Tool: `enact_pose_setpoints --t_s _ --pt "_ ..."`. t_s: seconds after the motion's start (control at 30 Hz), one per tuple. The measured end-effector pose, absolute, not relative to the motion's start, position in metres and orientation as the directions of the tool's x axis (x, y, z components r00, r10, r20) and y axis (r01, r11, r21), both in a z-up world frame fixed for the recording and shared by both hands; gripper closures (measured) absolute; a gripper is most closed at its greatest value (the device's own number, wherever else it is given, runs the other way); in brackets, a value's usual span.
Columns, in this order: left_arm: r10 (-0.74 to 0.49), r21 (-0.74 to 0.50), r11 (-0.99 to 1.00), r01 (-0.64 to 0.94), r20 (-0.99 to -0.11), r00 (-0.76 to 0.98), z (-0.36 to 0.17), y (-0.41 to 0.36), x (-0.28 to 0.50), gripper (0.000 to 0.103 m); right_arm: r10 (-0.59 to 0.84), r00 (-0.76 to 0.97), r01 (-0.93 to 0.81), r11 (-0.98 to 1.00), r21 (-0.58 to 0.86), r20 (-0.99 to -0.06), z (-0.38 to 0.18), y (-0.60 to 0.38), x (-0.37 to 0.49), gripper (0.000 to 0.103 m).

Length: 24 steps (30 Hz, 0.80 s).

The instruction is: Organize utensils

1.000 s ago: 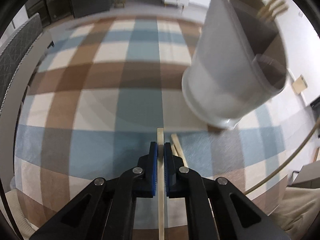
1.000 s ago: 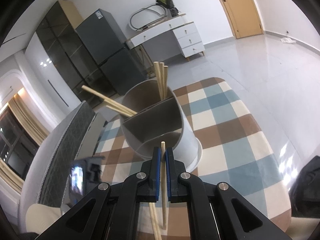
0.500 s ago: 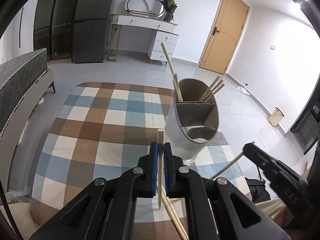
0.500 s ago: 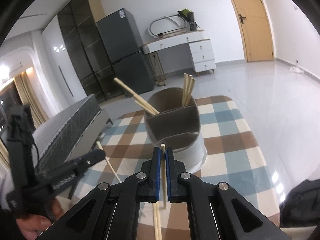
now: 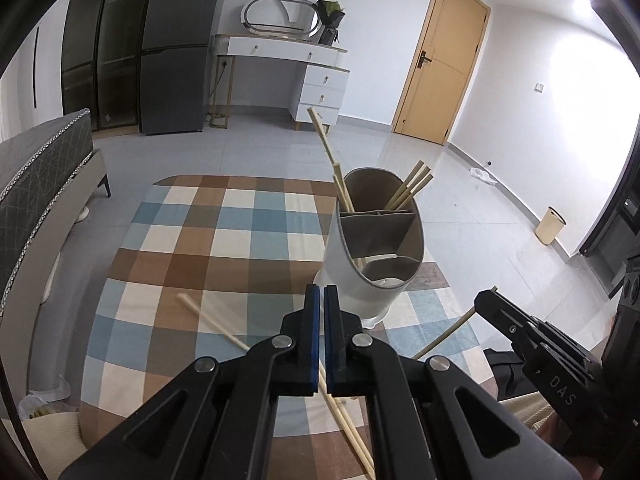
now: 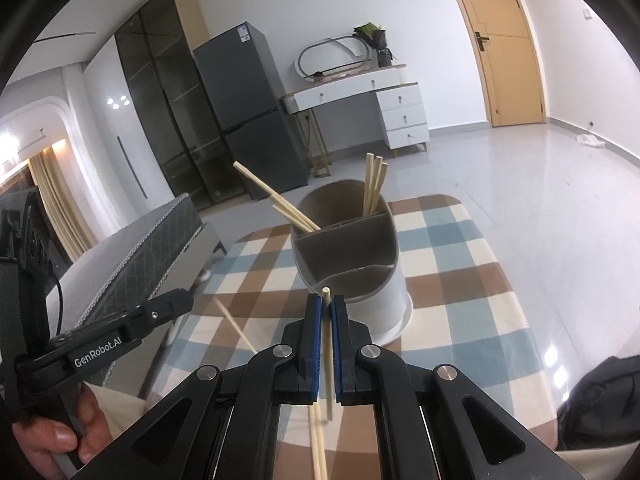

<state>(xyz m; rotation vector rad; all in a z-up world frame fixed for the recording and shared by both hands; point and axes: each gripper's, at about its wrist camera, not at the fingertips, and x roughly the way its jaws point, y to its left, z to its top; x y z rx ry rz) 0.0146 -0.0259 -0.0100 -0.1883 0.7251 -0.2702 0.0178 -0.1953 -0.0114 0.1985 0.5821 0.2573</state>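
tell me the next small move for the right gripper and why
Probably carry the right gripper, shut on a chopstick, forward and up over the white holder, then tip the stick into a rear compartment with the other chopsticks. The holder stands just ahead on the checked cloth. The left gripper is shut and looks empty.

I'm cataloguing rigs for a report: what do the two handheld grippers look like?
Both are matte black plastic linkages with silver pivot bolts and blue pads lining the fingers. The left gripper carries white "GenRobot.AI" lettering and a thin black cable; the right gripper shows "DAS".
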Motion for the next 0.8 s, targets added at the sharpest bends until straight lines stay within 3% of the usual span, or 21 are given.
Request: enact_pose_setpoints --t_s 0.1,0.23,0.3,0.37,0.4,0.63,0.8 --pt "-0.299 -0.285 0.948 0.142 -0.644 0.704 -0.014 -0.011 0.023 0.103 0.299 0.804 -0.183 0.947 0.264 -0.514 -0.011 -0.197 0.018 0.099" --pt "-0.23 -0.265 0.964 0.032 -0.762 0.606 -0.041 0.021 0.053 0.098 0.308 0.805 -0.186 0.942 0.278 -0.508 -0.01 -0.199 0.017 0.099" --pt "-0.195 -0.271 0.961 -0.056 -0.805 0.56 -0.056 0.04 0.065 0.065 0.316 0.803 -0.186 0.939 0.29 -0.506 -0.009 -0.2 0.018 0.099" --pt "-0.203 -0.316 0.94 -0.125 -0.818 0.539 -0.069 0.06 0.075 0.046 0.322 0.8 -0.185 0.935 0.303 -0.506 -0.009 -0.201 0.021 0.099" --pt "-0.177 -0.306 0.937 -0.165 -0.828 0.533 -0.075 0.067 0.08 0.043 0.327 0.798 -0.184 0.932 0.311 -0.507 -0.009 -0.201 0.023 0.099" --pt "-0.203 -0.34 0.885 -0.318 -0.897 0.393 -0.126 0.098 0.12 0.041 0.35 0.783 -0.186 0.921 0.343 -0.515 -0.012 -0.204 0.034 0.099" --pt "-0.154 -0.291 0.881 -0.373 -0.922 0.357 -0.14 0.098 0.138 0.041 0.358 0.77 -0.169 0.912 0.373 -0.528 -0.017 -0.21 0.045 0.099"
